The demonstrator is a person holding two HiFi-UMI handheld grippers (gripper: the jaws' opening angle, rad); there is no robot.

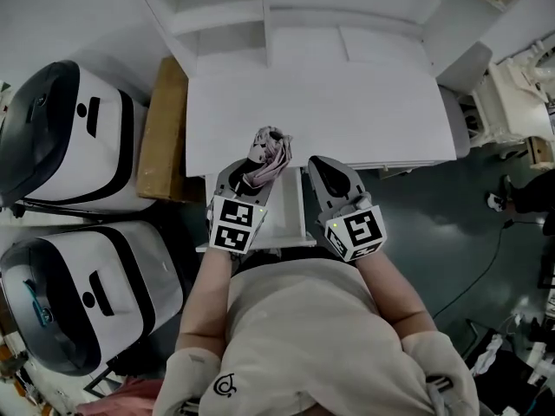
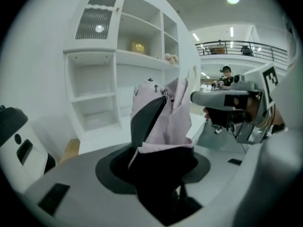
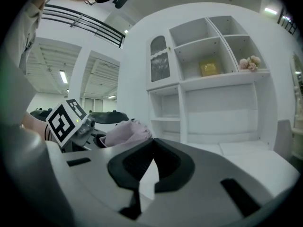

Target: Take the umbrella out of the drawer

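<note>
Head view shows the left tongs (image 1: 250, 170) closed on the folded pink umbrella (image 1: 267, 150), held above the open drawer (image 1: 290, 208) at the near edge of the white desk (image 1: 329, 111) and apparently clear of the drawer. The right tongs (image 1: 319, 165), just to its right, are narrow with tips together and hold nothing. Left gripper view shows the grip bearing largely on loose canopy fabric, so the likely fault is slippage: the fabric could pull through and drop the umbrella back into the drawer, or a trailing fold could snag on the drawer front.
</note>
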